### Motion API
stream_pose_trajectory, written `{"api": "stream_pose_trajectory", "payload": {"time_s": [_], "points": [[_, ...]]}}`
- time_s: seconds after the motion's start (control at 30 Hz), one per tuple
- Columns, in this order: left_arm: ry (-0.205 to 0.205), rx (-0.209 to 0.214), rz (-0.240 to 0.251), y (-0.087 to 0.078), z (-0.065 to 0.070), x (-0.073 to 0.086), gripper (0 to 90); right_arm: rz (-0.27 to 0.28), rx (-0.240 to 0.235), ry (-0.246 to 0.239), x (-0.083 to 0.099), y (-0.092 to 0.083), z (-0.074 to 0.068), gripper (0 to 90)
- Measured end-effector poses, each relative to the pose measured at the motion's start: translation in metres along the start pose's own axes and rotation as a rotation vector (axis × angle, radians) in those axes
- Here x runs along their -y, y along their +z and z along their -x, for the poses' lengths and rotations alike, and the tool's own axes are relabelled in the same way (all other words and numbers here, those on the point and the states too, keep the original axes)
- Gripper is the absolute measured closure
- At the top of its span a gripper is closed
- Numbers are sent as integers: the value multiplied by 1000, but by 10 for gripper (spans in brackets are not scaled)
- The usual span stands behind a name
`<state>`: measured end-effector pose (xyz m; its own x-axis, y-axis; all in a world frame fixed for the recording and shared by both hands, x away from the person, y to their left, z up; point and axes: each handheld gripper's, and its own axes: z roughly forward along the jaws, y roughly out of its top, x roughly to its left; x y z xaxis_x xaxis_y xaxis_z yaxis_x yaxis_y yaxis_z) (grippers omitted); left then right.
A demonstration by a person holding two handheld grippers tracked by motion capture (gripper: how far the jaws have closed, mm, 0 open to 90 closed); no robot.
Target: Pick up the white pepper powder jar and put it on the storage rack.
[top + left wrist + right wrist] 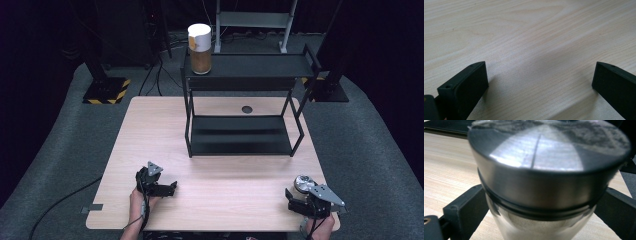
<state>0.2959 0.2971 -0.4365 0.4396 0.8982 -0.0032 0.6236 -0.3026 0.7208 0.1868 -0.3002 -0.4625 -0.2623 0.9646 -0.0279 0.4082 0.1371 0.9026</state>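
1. High view: I see the jar (301, 183) standing upright near the front right corner of the tabletop (220, 200), with its shiny lid facing up. My right gripper (296, 196) is right at it, close to the right edge. My left gripper (167, 189) sits near the front left corner, well apart from the jar. The black shelf rack (242, 135) stands at the back of the tabletop, and a tall tin (200, 49) is on its top shelf. Bare wood lies between my grippers.
2. Left gripper view: the jaws are wide apart over bare tabletop (531, 37), holding nothing.
3. Right gripper view: the jar (544, 192) stands tall between the jaws, one on each side. I cannot tell if they touch it.
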Motion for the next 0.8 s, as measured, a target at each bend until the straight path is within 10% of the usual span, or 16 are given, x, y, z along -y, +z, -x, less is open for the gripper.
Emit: {"api": "stream_pose_trajectory", "payload": {"time_s": [0.8], "points": [[3,1,-1,0,0,0,0,27,-11,-28,4,-2,-1,6]]}}
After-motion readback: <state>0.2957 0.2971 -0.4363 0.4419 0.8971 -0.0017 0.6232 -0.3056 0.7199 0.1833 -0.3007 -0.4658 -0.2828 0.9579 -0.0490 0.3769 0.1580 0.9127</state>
